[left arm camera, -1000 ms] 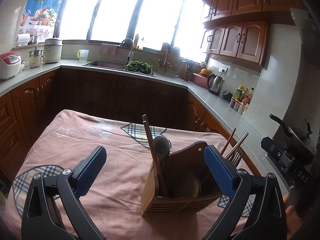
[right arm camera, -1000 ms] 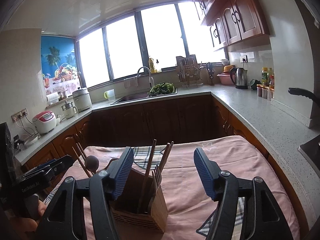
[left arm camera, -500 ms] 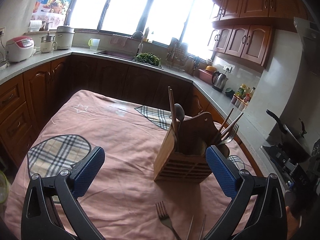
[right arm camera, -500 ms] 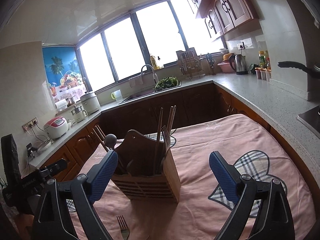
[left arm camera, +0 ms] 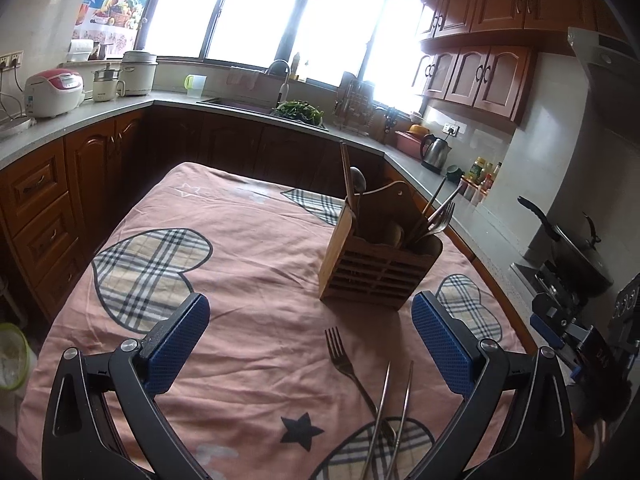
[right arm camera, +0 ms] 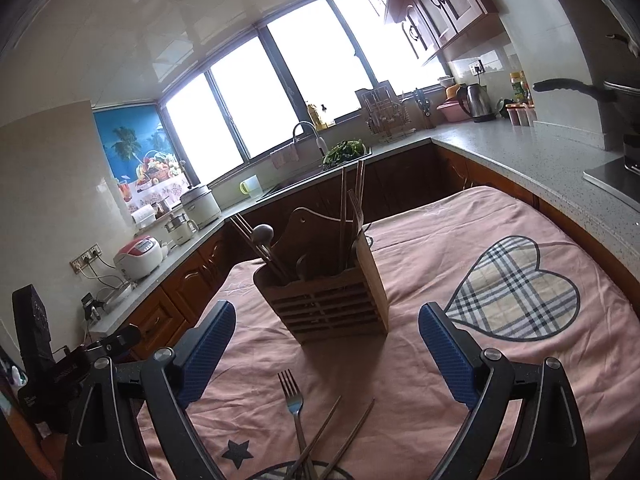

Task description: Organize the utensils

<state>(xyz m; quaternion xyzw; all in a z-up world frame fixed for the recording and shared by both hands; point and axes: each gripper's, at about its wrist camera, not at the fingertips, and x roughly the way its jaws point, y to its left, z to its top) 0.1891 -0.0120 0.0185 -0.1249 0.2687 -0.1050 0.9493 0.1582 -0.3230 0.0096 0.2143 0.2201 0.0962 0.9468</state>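
You've drawn both grippers back from the holder (left arm camera: 380, 256), so the near edge of the table (left arm camera: 248, 216) has come into view, where a fork (left arm camera: 346, 364) and two chopsticks (left arm camera: 394, 420) lie loose. Your left gripper (left arm camera: 310, 344) gapes empty; the right gripper (right arm camera: 326, 348) has just been opening, nothing between its jaws. Those loose pieces likely go in next.
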